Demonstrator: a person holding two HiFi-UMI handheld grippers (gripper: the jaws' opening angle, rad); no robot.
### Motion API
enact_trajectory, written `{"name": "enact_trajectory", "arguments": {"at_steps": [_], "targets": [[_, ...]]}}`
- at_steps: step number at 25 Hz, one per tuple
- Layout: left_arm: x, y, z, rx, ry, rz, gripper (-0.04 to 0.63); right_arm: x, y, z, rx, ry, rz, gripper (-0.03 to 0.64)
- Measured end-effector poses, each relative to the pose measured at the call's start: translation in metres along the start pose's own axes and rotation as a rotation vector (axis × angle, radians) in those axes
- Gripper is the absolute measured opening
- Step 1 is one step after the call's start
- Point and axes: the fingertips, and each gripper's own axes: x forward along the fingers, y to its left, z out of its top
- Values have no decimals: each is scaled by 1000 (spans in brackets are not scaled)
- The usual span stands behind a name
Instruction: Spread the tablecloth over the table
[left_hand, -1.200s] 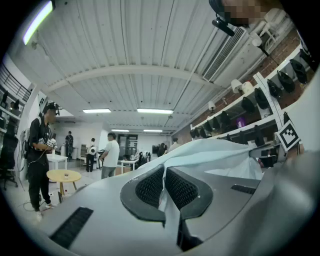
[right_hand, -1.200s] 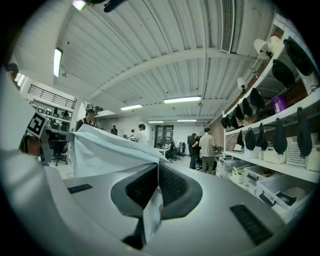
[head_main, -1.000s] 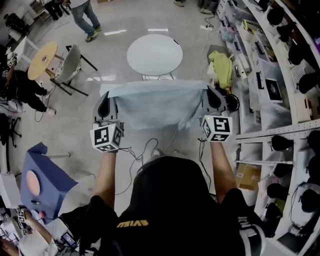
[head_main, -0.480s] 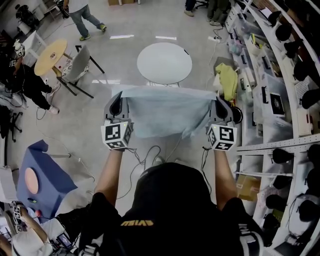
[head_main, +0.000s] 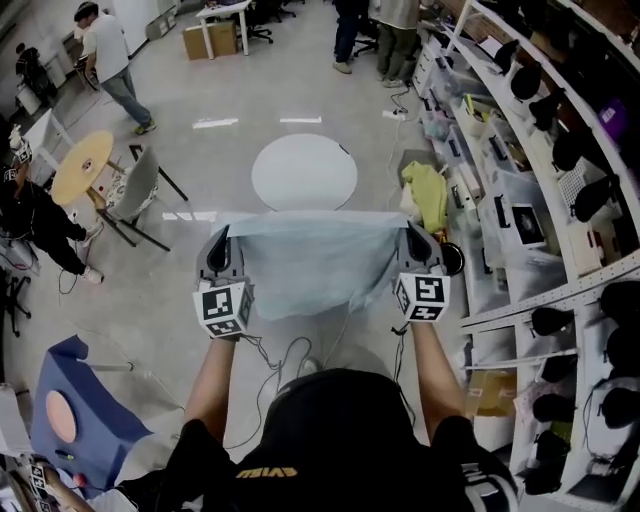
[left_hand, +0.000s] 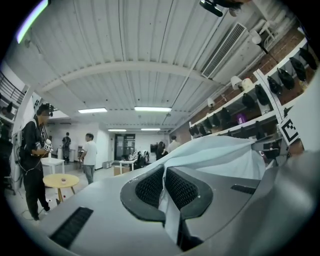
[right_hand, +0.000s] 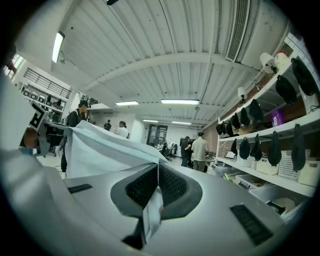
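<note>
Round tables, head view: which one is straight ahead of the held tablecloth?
The white round table, just beyond the far edge of the tablecloth. The yellow-topped round table stands far off to the left, beside a chair.

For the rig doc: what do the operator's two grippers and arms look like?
Left gripper and right gripper: grey bodies, rounded black jaws with ribbed pads, each carrying a white cube with black square markers. Thin dark cables trail from them. Black short sleeves.
</note>
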Motion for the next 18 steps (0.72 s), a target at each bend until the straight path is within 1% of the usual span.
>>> {"name": "enact_trajectory", "arguments": {"at_steps": [4, 10, 15, 18], "targets": [[16, 0, 7, -4, -20, -27, 21, 4, -7, 7, 0, -5, -34, 6], [48, -2, 6, 12, -14, -50, 23, 37, -22, 4, 0, 5, -28, 6], [80, -2, 6, 20, -14, -31, 22, 76, -39, 4, 0, -5, -33, 6], [114, -1, 4, 31, -11, -15, 23, 112, -53, 0, 0, -16, -20, 6]]}}
